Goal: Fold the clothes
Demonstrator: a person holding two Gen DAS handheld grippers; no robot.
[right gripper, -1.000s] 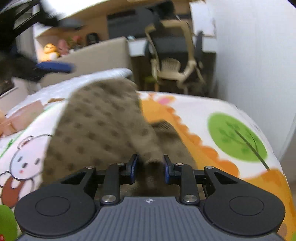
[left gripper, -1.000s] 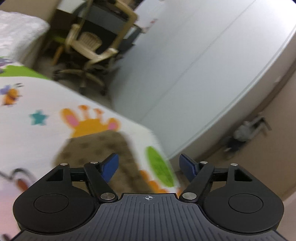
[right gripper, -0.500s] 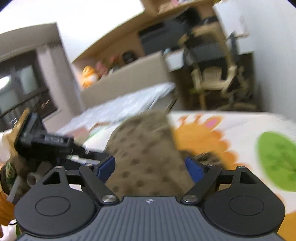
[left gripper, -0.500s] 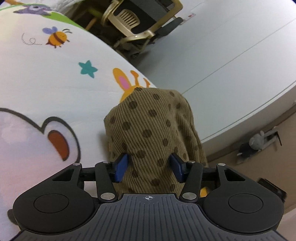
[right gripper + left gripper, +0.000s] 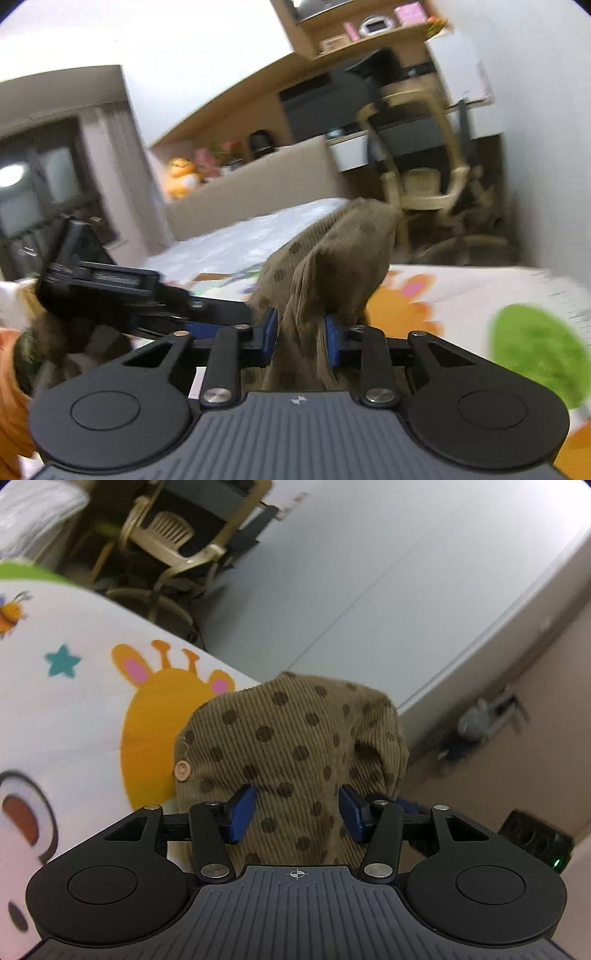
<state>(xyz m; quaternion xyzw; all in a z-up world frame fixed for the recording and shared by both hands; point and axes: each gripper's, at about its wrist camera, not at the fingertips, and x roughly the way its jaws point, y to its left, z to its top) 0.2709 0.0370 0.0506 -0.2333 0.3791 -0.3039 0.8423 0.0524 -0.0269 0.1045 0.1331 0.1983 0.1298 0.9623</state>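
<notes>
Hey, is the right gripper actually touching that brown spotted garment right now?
Touching. In the right wrist view, the right gripper has both blue pads pressed against a bunched fold of the brown spotted garment, with no visible gap on either side.

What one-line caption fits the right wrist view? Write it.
Right hand-held gripper clamps bunched brown polka-dot corduroy garment above cartoon-print bedsheet.

My right gripper (image 5: 300, 341), wide open half a second ago, now pinches the bunched garment (image 5: 332, 273). My left gripper (image 5: 295, 814) now straddles it, parted.
</notes>
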